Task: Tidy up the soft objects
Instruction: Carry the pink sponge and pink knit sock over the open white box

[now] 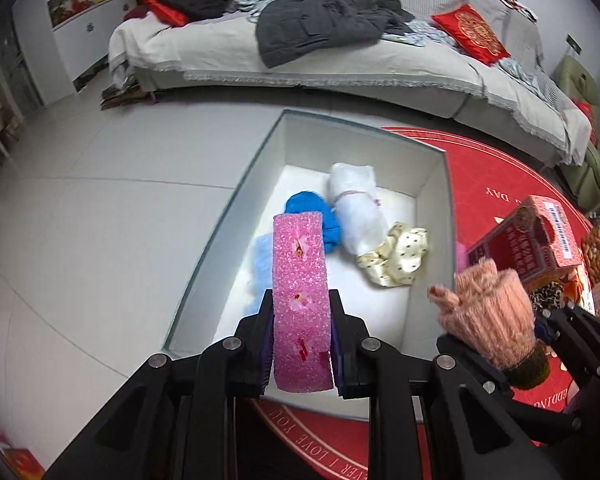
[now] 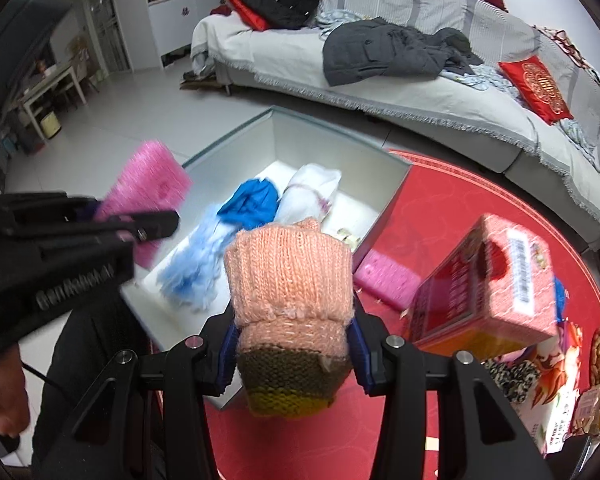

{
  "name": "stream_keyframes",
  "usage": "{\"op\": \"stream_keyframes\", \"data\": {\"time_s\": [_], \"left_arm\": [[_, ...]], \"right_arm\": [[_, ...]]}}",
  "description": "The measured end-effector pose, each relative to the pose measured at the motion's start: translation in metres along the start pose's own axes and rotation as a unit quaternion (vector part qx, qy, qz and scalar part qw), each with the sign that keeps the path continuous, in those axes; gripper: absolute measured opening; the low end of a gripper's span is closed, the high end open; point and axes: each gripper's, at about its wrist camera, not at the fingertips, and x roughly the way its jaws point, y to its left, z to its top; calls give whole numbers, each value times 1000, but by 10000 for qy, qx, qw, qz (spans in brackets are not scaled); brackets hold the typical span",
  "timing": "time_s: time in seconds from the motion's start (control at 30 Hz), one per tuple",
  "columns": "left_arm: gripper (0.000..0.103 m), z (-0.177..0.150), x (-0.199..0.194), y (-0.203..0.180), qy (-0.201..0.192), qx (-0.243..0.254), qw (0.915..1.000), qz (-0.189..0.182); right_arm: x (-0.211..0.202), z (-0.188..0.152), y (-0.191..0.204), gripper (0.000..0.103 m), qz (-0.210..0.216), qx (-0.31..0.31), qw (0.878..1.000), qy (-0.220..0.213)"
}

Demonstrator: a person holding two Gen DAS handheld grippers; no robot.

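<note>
While each tool is clamped, left tool (image 1: 301,332) on pink sponge (image 1: 301,300), right tool (image 2: 292,344) on knitted glove (image 2: 290,304), lower both inside the box (image 1: 435,200) before releasing.

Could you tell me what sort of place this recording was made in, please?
Most likely a home living room: a long covered sofa strewn with clothes and a red cushion, a round red rug on tiled floor, and snack packets beside the box.

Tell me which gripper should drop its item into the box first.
Left. The left gripper already holds the pink foam block over the open grey box; the right gripper's knitted peach glove sits nearer its edge.
</note>
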Motion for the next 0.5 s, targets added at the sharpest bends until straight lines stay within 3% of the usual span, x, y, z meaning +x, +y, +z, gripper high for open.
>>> {"op": "stream_keyframes", "data": {"time_s": [0.5], "left_arm": [[24, -6, 19, 25, 119, -268, 9996, 7]], "right_arm": [[12, -4, 13, 50, 13, -228, 9996, 145]]}}
